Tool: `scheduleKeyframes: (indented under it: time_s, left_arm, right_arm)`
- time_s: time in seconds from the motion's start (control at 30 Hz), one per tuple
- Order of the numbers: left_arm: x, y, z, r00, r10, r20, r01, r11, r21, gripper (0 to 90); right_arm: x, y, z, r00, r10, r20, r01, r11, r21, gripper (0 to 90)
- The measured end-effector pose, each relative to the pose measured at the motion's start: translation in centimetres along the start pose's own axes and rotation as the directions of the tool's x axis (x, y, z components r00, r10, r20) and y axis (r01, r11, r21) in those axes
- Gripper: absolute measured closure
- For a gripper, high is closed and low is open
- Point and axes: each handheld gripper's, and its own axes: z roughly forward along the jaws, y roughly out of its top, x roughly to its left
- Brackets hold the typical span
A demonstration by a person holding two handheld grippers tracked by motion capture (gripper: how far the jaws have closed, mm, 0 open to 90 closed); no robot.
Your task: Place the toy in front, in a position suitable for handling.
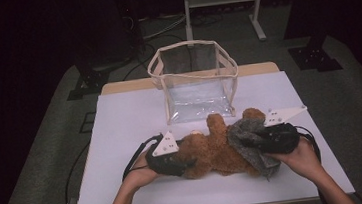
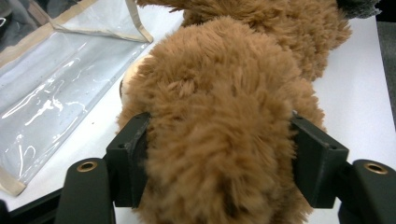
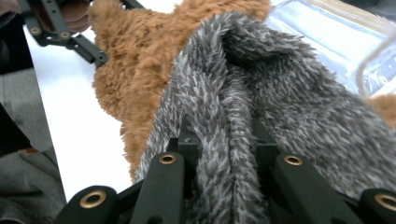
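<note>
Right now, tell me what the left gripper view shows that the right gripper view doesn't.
Left gripper view: the left gripper with its jaws around the teddy bear's brown head, pressing into the fur. Right gripper view: the right gripper pinching a fold of the grey garment, with the left gripper farther off. Both: brown fur, the clear bag and the white table.

teddy bear (image 1: 214, 151) on table (image 1: 121, 128), bag (image 1: 194, 80) behind
</note>
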Motion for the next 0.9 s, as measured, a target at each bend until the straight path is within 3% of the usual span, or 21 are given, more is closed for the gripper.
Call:
scheduleKeyframes:
  time_s: [0.13, 0.2, 0.3, 0.47, 0.53, 0.7, 0.83, 0.9]
  left_arm:
    - [0.2, -0.1, -0.2, 0.9999, -0.010, 0.005, 0.010, 0.9999, 0.011, 29.2]
    - [0.2, -0.2, 0.0, 0.9999, -0.007, 0.008, 0.007, 0.9999, 0.011, 32.0]
    - [0.1, -0.1, 0.1, 1.0000, -0.006, 0.002, 0.006, 0.9999, 0.009, 34.0]
    - [-0.1, 0.0, 0.2, 1.0000, 0.004, 0.000, -0.004, 1.0000, 0.008, 34.3]
    - [-0.2, 0.1, 0.3, 1.0000, 0.009, 0.001, -0.009, 0.9999, 0.012, 34.5]
    - [-0.4, 0.2, 0.3, 0.9998, 0.018, 0.006, -0.018, 0.9997, 0.013, 34.5]
    - [-0.4, 0.1, 0.3, 0.9997, 0.022, 0.009, -0.022, 0.9997, 0.010, 34.4]
    - [-0.4, 0.0, 0.3, 0.9997, 0.022, 0.007, -0.022, 0.9997, 0.011, 34.3]
  right_arm:
    - [-1.4, -1.0, -0.4, 0.9983, 0.046, 0.035, -0.046, 0.9989, 0.000, 72.2]
    - [-1.5, -1.0, -0.7, 0.9981, 0.052, 0.032, -0.052, 0.9987, -0.004, 72.2]
    - [-0.5, 0.2, -1.3, 0.9994, 0.009, 0.032, -0.008, 0.9996, -0.027, 72.3]
    - [1.7, 4.2, -1.4, 0.9964, -0.085, -0.001, 0.085, 0.9936, -0.075, 72.2]
    - [2.5, 5.9, -0.6, 0.9931, -0.116, -0.021, 0.114, 0.9905, -0.077, 72.2]
    - [4.1, 8.5, 3.4, 0.9786, -0.198, -0.058, 0.198, 0.9802, -0.004, 72.1]
    - [3.8, 8.6, 6.4, 0.9727, -0.225, -0.058, 0.229, 0.9702, 0.079, 72.0]
    - [3.1, 8.0, 7.1, 0.9764, -0.210, -0.049, 0.215, 0.9700, 0.114, 72.1]
